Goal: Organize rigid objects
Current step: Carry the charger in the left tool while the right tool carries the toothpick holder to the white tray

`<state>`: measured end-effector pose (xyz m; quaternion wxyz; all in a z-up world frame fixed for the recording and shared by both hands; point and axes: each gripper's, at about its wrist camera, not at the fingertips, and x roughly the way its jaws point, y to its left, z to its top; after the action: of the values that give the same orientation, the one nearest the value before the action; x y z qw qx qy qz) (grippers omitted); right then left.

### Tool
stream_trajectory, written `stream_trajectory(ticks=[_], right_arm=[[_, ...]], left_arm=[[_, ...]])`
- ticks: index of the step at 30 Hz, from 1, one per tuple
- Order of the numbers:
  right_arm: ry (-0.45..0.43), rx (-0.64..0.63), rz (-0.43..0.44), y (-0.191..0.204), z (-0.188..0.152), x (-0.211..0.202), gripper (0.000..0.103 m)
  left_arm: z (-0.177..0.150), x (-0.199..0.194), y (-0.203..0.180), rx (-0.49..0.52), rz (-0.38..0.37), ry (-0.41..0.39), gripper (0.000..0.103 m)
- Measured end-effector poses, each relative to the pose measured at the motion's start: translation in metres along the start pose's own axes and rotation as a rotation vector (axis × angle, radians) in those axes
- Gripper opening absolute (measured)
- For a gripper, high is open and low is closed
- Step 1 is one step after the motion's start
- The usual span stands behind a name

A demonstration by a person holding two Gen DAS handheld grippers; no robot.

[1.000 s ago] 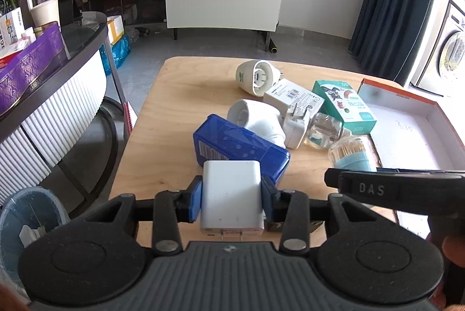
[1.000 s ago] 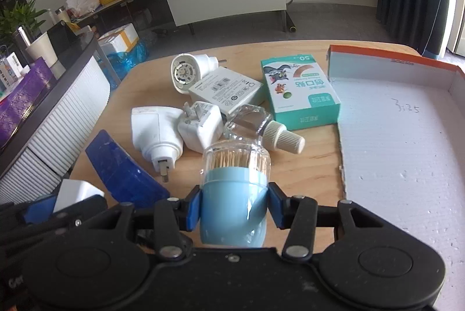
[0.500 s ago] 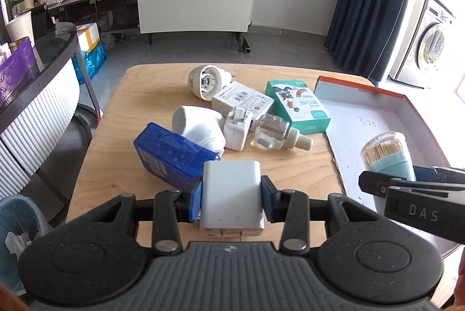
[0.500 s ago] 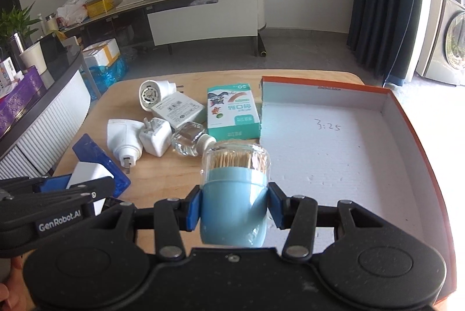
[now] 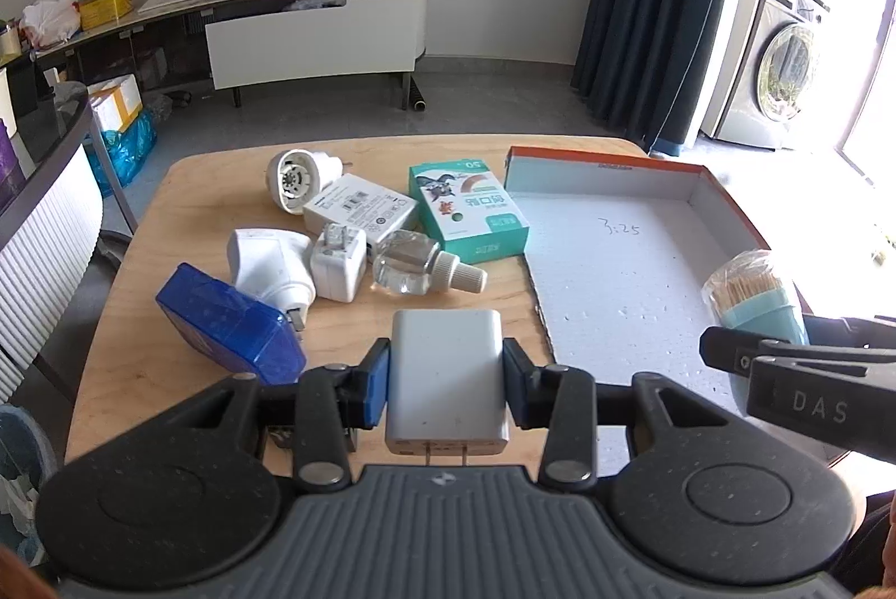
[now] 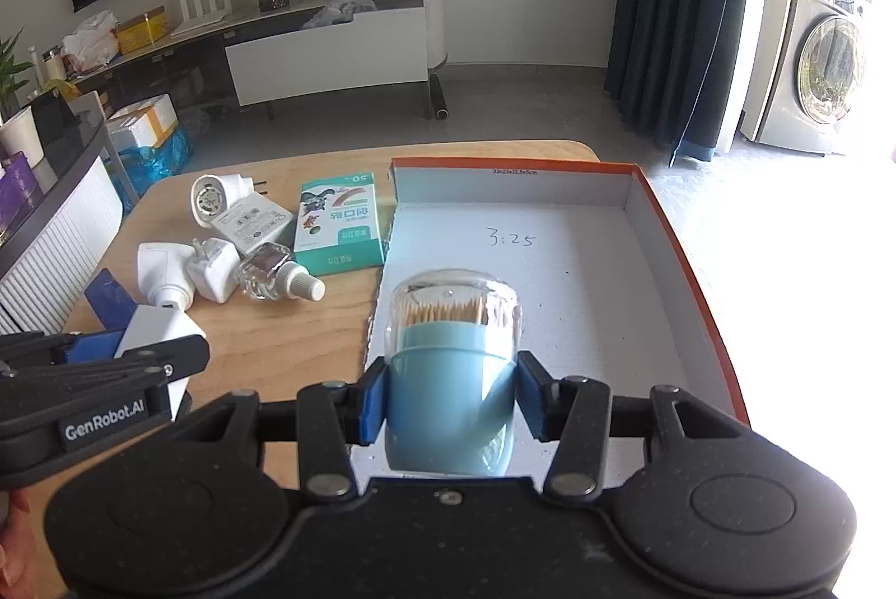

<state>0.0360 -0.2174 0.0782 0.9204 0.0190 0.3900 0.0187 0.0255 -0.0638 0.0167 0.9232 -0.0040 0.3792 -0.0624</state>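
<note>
Blue pads of my right hand-held gripper (image 6: 451, 394) pinch the toothpick jar (image 6: 452, 366); left hand-held gripper (image 5: 446, 378) pinches the white charger (image 5: 446, 378), so I lower each upright into the box (image 6: 588, 274), well apart.

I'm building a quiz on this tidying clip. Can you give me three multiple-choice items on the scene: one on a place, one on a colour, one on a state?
1. Where does the green plaster box lie?
A. inside the tray
B. on the table, just left of the tray
C. on the floor

2. What colour is the base of the toothpick holder?
A. light blue
B. red
C. black

3. What is the left gripper doing?
A. standing open with nothing in it
B. clamped on the clear bottle
C. clamped on a white charger

Answers:
1 B: the box rests on the wooden table against the left edge of the orange-rimmed tray.
2 A: the base under the clear dome is pale blue, held by the right gripper.
3 C: the blue pads press both sides of the white charger; the clear bottle lies on the table.
</note>
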Motion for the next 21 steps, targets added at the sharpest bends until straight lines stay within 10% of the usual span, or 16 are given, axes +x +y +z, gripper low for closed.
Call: stream_trajectory(ticks=[21], right_arm=[[-0.017,0.042,-0.024,-0.046,0.0,0.002,0.057]], left_arm=[[0.01,0.008,-0.048,0.057,-0.042,0.007,0.042]])
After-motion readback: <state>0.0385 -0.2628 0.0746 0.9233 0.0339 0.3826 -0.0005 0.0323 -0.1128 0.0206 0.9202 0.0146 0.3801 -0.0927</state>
